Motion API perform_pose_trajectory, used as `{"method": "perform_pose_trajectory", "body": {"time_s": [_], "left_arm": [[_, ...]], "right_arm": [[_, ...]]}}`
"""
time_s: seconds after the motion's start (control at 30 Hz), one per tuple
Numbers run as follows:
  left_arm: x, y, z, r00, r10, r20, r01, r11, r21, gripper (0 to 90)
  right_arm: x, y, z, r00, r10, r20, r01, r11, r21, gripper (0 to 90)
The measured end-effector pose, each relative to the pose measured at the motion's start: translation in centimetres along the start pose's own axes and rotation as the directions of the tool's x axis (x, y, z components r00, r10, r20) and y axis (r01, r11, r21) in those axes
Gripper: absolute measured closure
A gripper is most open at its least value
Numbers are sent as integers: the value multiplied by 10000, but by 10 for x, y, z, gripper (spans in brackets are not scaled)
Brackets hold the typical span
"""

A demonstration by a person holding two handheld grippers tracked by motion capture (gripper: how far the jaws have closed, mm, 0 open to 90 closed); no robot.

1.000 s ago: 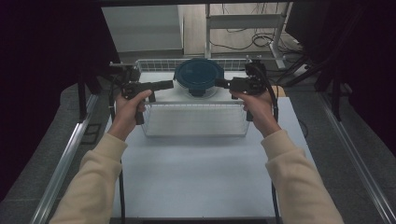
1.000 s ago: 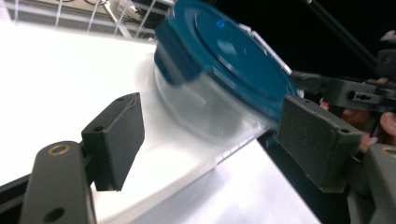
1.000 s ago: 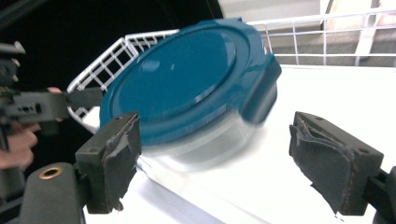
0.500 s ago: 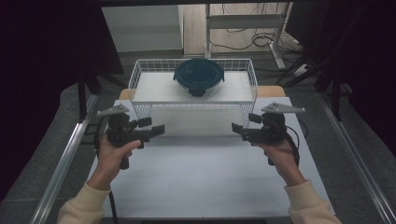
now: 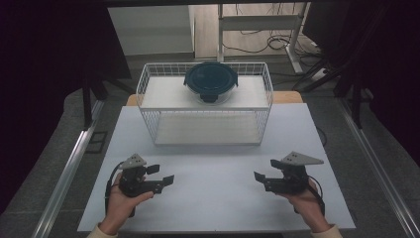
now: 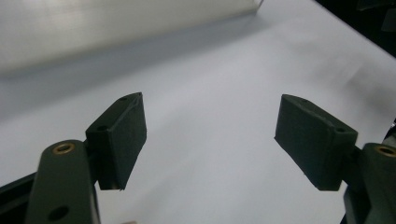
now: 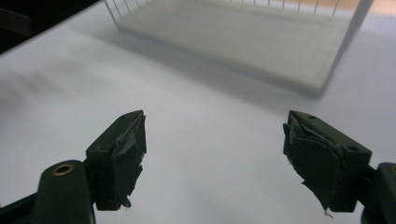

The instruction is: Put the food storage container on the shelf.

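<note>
A round container with a dark blue lid (image 5: 211,82) rests on the top shelf of a white wire rack (image 5: 148,106) at the back of the white table (image 5: 213,158). My left gripper (image 5: 162,174) is held low near the front left of the table, jaws open and empty, pointing right. At the front right my right gripper (image 5: 261,178) mirrors it, open and empty. In the left gripper view the left gripper (image 6: 210,121) has bare table between its pads. The right gripper (image 7: 215,140) faces the rack's lower shelf (image 7: 243,32), and its pads (image 7: 128,154) look frayed.
The rack's lower shelf (image 5: 205,130) holds nothing. Wooden edges of another surface (image 5: 287,96) show behind the table. Metal rails (image 5: 69,168) run along both sides of the table, and cables (image 5: 257,47) lie on the floor beyond.
Both grippers have drawn back from either side of the container on the rack's top to the table's front. The container stays on the top shelf.
</note>
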State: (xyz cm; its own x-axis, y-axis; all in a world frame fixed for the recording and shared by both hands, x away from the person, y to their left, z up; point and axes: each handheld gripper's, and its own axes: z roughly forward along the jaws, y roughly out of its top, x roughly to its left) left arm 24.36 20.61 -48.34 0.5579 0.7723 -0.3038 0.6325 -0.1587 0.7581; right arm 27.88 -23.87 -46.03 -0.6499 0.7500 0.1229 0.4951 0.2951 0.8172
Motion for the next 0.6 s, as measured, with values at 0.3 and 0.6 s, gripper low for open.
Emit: {"method": "perform_pose_trajectory", "body": {"time_s": [0.3, 0.6], "left_arm": [[0, -14, 3, 9994, -157, -315, 156, 9999, -26, 254], [6, -17, 8, 9988, -209, -432, 215, 9997, 126, 247]], "right_arm": [[5, -24, 8, 9999, -45, 141, 40, 9994, 344, 220], [4, -28, 11, 9988, -308, 384, 290, 9984, 481, 221]]}}
